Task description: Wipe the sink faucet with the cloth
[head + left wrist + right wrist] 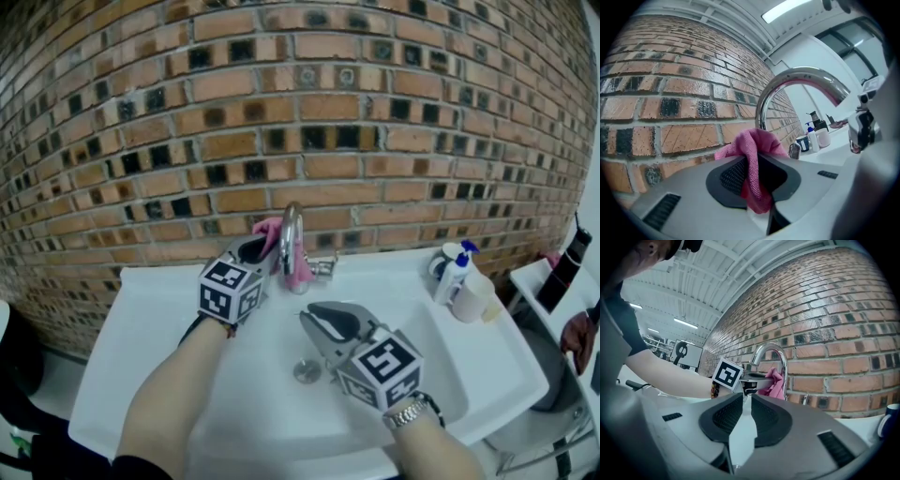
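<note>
A chrome gooseneck faucet [292,232] rises at the back of the white sink [150,347]. A pink cloth [300,266] is pressed against the faucet's upright stem, with part of it showing behind the stem. My left gripper [259,249] is shut on that cloth, just left of the stem. In the left gripper view the cloth [757,143] bunches between the dark pads of my left gripper [754,157], under the faucet's arch [801,77]. My right gripper [325,324] hovers over the basin, jaws a narrow gap apart and empty. In the right gripper view, my right gripper [746,399] faces the faucet [771,352] and the cloth [774,383].
A brick wall [309,112] stands right behind the sink. A blue-topped pump bottle [455,270], a mug [439,263] and a white cup [473,300] stand on the sink's right rim. The drain [307,372] lies under my right gripper. A dark bottle [565,270] stands at far right.
</note>
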The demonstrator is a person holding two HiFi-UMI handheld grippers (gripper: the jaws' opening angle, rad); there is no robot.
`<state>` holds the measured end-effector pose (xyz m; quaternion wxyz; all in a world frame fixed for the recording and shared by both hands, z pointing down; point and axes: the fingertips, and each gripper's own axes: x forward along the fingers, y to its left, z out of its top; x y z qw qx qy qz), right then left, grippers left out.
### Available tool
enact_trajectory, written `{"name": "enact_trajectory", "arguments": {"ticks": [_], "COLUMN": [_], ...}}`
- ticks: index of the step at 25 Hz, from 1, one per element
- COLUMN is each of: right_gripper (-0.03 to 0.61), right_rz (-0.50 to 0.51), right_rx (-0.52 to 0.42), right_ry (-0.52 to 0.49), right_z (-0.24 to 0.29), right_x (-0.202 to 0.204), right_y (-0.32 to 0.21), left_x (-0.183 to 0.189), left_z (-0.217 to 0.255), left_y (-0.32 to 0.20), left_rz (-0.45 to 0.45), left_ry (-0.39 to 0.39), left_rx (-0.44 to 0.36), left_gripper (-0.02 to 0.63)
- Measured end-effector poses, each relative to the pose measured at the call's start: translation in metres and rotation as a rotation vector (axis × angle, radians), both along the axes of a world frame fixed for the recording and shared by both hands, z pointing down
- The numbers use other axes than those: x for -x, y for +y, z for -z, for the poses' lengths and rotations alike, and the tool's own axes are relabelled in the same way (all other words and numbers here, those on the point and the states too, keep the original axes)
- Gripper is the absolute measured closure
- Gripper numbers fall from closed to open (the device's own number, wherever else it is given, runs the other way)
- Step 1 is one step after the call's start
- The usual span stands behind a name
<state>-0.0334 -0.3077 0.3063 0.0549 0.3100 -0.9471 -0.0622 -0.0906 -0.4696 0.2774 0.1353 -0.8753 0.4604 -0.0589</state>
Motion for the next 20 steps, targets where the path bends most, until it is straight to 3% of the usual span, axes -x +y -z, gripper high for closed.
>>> {"name": "enact_trajectory", "arguments": {"ticks": [20], "right_gripper": [0.51], "right_rz": [-0.003], "right_rx": [0.005], "right_ry": [0.0], "right_z": [-0.002], "right_x": [0.0], "right_y": [-0.002], "left_x": [0.013], "left_z": [-0.028], "left_y": [0.009], "left_rz": [0.038], "left_ry": [-0.019], "left_rx": [0.041], "left_gripper": [0.545]}}
